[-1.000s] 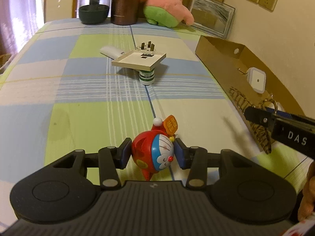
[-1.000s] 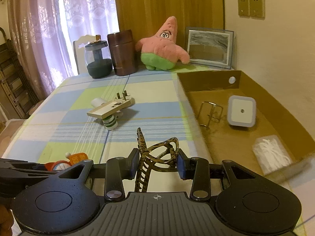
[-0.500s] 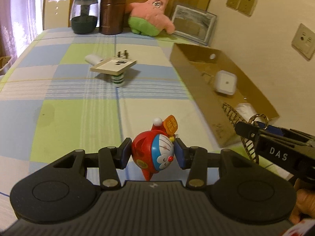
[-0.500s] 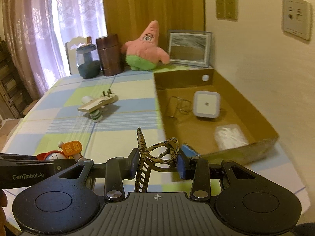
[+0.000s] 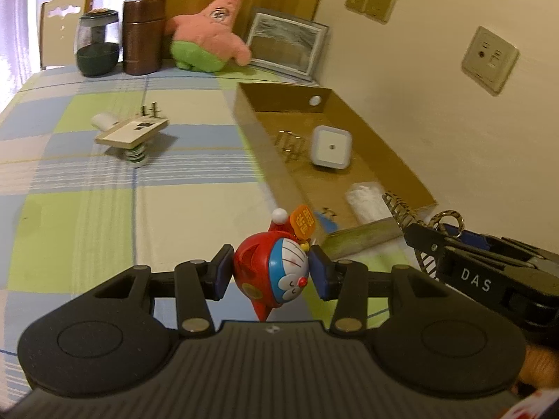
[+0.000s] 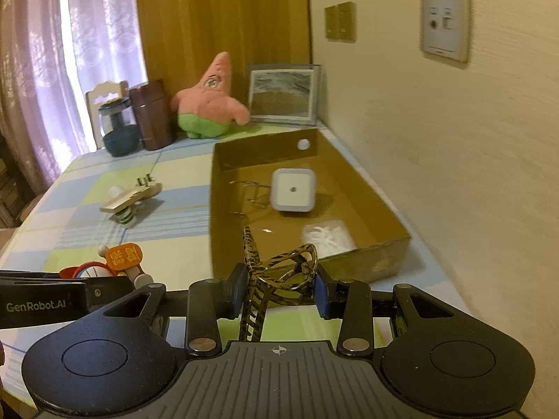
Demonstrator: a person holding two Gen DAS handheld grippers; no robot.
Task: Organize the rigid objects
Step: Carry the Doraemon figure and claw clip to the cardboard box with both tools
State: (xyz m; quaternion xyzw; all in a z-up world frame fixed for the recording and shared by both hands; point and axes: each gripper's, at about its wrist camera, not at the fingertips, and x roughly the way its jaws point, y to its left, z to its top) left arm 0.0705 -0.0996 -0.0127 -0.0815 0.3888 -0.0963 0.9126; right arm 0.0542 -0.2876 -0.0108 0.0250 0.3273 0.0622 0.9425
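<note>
- Toy figure (image 5: 272,276) pinched across its round head between the left gripper (image 5: 270,276) jaws, barely parted; hard plastic, light, probably slick.
- Hair claw (image 6: 279,272) clamped in the right gripper (image 6: 279,288) jaws; springy, thin teeth, likely fragile.
- Cardboard box (image 6: 384,244) just ahead of both.

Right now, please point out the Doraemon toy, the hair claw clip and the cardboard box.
Doraemon toy (image 5: 279,272): left wrist view, on its face.
Hair claw clip (image 6: 279,272): right wrist view, on its looped top.
Cardboard box (image 6: 363,262): right wrist view, on its near wall.

A cream wall (image 6: 454,146) with sockets (image 6: 444,24), a wood panel (image 6: 223,17), sheer purple curtains (image 6: 52,52), and a chair (image 5: 63,24).
</note>
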